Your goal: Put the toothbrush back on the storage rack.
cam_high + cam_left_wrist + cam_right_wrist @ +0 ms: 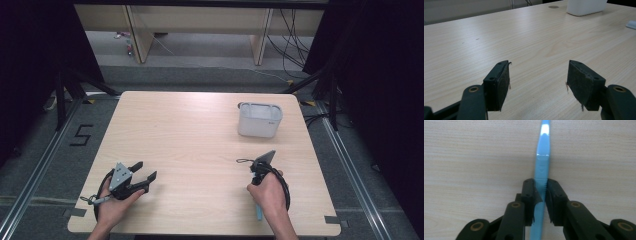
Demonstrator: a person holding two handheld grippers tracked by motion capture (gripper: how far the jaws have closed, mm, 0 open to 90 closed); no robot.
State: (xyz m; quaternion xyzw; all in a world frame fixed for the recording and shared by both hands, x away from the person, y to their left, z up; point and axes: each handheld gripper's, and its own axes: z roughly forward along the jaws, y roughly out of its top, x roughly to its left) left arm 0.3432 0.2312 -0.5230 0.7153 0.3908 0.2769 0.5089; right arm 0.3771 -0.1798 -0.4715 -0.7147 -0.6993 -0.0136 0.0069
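My right claw (541, 195) clamped on flat blue handle (542, 162), lying on tabletop (200, 135) near front edge, gripped edge-on for clean lift. My left claw (537, 82) spread apart, parked empty on tabletop. White bin (259, 120) far right, likely drop spot.

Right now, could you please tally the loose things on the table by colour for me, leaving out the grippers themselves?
White: 1, the tub at the far right of the table.
Light blue: 1, the toothbrush, flat on the wood and clamped in the right gripper.
Total: 2.
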